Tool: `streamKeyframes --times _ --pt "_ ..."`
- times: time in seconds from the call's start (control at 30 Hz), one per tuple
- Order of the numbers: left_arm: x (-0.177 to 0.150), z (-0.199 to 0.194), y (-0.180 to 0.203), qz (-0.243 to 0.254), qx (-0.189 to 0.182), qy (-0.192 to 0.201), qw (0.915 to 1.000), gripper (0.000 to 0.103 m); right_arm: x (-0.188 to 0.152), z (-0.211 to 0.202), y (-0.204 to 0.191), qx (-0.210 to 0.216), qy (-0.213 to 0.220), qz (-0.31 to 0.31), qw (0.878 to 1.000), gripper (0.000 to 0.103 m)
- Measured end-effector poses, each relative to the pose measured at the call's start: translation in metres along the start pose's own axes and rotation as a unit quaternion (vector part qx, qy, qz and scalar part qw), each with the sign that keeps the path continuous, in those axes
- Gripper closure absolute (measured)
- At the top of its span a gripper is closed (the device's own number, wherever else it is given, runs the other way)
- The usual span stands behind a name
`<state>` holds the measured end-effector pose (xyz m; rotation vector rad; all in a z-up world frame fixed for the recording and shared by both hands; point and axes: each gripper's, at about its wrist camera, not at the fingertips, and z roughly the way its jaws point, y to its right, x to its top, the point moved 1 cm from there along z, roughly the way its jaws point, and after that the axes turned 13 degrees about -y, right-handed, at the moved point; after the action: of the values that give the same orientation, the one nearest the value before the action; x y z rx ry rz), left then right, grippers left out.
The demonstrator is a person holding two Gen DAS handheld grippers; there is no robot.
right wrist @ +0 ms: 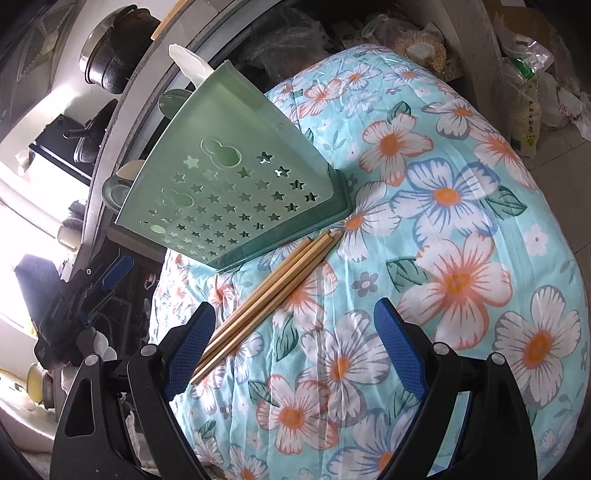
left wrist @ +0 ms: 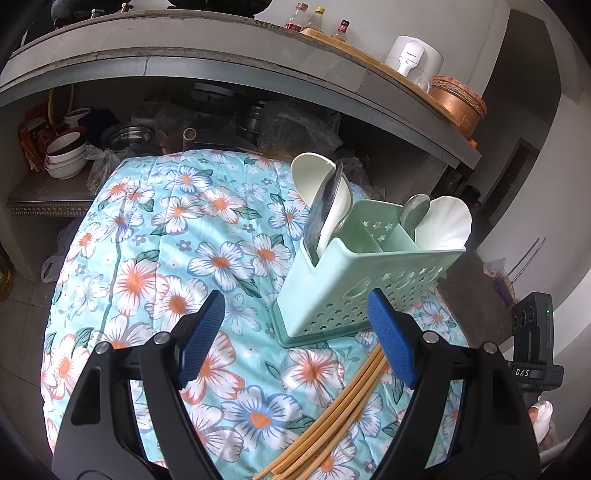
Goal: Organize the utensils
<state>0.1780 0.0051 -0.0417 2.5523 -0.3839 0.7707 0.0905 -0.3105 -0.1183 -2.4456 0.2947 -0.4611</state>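
Note:
A mint-green utensil holder (left wrist: 347,284) (right wrist: 236,177) stands on a floral cloth (left wrist: 207,258) (right wrist: 443,229). White ladles (left wrist: 314,181) and metal spoons (left wrist: 323,210) stick up from its compartments. A bundle of wooden chopsticks (left wrist: 332,417) (right wrist: 266,291) lies on the cloth just in front of the holder's base. My left gripper (left wrist: 299,325) hovers open above the cloth, its right pad next to the chopsticks' far ends. My right gripper (right wrist: 295,332) is open too, with the chopsticks' near ends lying beside its left pad (right wrist: 192,343). Nothing is held.
A grey counter (left wrist: 258,59) with bottles (left wrist: 295,18), a white appliance (left wrist: 413,55) and a copper pot (left wrist: 458,103) runs behind. Stacked bowls (left wrist: 66,155) and pans sit on the shelf below it. Plastic bags (right wrist: 528,92) lie on the floor to the right.

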Motion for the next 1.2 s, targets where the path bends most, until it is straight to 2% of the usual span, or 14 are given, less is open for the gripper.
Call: streamKeyframes --times 1.2 --pt "-0.001 0.004 -0.004 -0.001 0.000 -0.002 1.0000 0.027 -0.001 0.010 0.004 0.003 -0.012 0.006 1.000 0.018"
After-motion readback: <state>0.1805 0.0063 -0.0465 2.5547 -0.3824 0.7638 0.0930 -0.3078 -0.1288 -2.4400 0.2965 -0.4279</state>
